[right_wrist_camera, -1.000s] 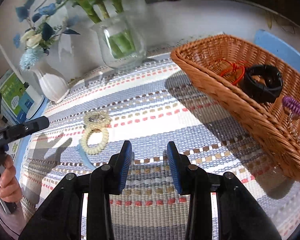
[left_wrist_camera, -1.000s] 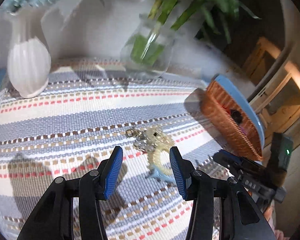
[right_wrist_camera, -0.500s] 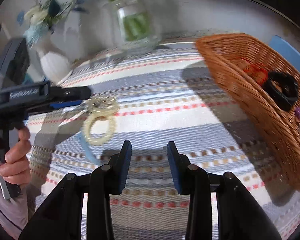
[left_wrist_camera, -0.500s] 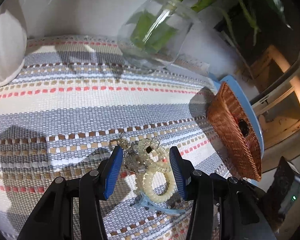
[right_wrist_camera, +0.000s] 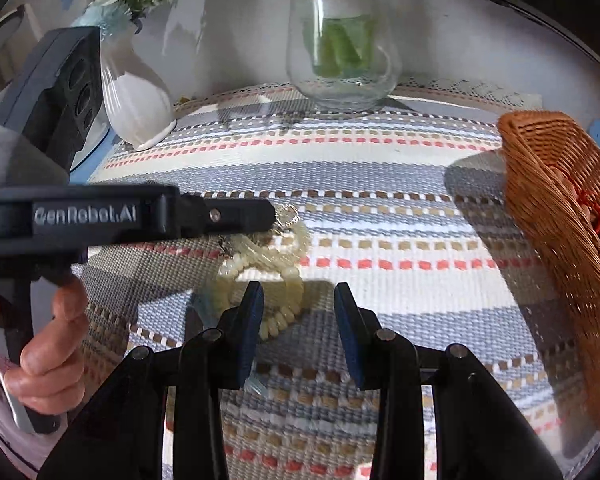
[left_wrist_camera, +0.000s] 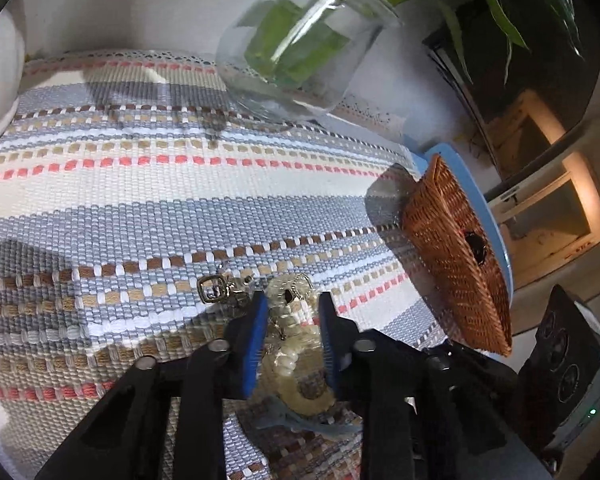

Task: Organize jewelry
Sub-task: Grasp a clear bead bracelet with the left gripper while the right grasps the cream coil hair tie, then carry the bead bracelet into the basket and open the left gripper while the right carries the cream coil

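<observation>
On the striped woven cloth (left_wrist_camera: pixel 148 208) covering the desk, the left claw (left_wrist_camera: pixel 291 334) has just been closing around a cream beaded bracelet (left_wrist_camera: pixel 288 350), pads not clearly pressing yet. The bracelet looks light, floppy and slippery, tangled with a metal clasp (left_wrist_camera: pixel 212 289), so pinching across a bunched strand seems best. The right claw (right_wrist_camera: pixel 298 320) hangs released nearby, holding nothing.

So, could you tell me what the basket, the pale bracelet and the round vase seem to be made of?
The basket: woven wicker or rattan-look strands, orange-brown, matte. The pale bracelet: cream beads with a faint gloss, perhaps plastic or shell; I cannot tell which. The round vase: clear glass, with stems showing through.
</observation>
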Available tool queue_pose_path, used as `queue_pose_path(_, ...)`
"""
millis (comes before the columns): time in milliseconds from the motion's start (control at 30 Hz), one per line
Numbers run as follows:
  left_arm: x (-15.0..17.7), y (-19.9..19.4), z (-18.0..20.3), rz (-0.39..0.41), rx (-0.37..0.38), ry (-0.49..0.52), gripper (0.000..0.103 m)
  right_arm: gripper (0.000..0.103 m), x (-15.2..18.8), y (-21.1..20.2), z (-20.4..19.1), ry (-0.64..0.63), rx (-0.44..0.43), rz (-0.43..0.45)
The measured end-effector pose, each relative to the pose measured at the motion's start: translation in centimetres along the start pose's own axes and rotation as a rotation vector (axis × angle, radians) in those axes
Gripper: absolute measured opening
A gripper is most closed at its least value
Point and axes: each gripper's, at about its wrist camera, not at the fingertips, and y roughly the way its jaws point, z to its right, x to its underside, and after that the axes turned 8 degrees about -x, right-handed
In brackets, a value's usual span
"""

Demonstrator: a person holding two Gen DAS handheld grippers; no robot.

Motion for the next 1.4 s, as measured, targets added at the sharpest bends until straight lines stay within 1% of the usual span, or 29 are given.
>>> queue_pose_path(67,0.1,0.2,0.5,0.000,-0.009,0.015,0.022,0.040,0.0,0.4,-0.3,-0.007,0.002,-0.003)
queue_pose_path(100,0.1,0.3,0.7,-0.001,-0.016,0.019,0.019,0.039,0.1,0.7,-0.4,-0.014,0.005,-0.009)
queue_pose_path(200,0.2,0.7,1.3,0.005,-0.058,0.046,0.015,0.035,0.3,1.1,-0.9,-0.042,0.051,-0.005)
queue_pose_path(267,0.2,0.9,1.5,0.005,-0.064,0.054,0.014,0.032,0.3,1.2,-1.2,-0.053,0.056,-0.003)
queue_pose_path(333,0.3,1.0,1.8,0.010,-0.073,0.062,0.011,0.022,0.3,1.3,-1.3,-0.065,0.086,-0.002)
queue_pose_path(367,0.3,1.1,2.0,0.017,-0.076,0.067,0.010,0.020,0.3,1.5,-1.4,-0.070,0.099,-0.002)
queue_pose_path(400,0.4,0.9,2.0,0.022,-0.073,0.071,0.010,0.014,0.3,1.5,-1.4,-0.075,0.099,-0.001)
queue_pose_path(433,0.4,0.8,2.1,0.033,-0.064,0.078,0.009,0.012,0.4,1.4,-1.3,-0.073,0.082,-0.001)
queue_pose_path(533,0.3,-0.7,2.1,0.079,-0.016,0.091,0.009,0.011,0.7,0.8,-0.9,-0.056,0.046,0.009)
queue_pose_path(600,0.2,-1.8,2.0,0.112,0.016,0.093,0.009,0.011,0.8,0.1,-0.5,-0.043,0.024,0.037)
queue_pose_path(833,-0.1,-3.3,1.4,0.150,0.069,0.081,0.009,0.011,1.0,-1.0,0.1,-0.012,0.035,0.081)
queue_pose_path(1167,0.4,-5.0,2.3,0.201,0.107,0.137,0.009,0.011,2.4,-3.6,2.7,0.093,-0.017,0.153)
queue_pose_path(1233,0.4,-5.1,2.3,0.202,0.110,0.137,0.009,0.011,2.9,-4.1,3.0,0.100,-0.017,0.165)
queue_pose_path(1400,0.7,-4.9,2.6,0.190,0.125,0.137,0.009,0.011,3.7,-5.0,2.9,0.095,0.016,0.185)
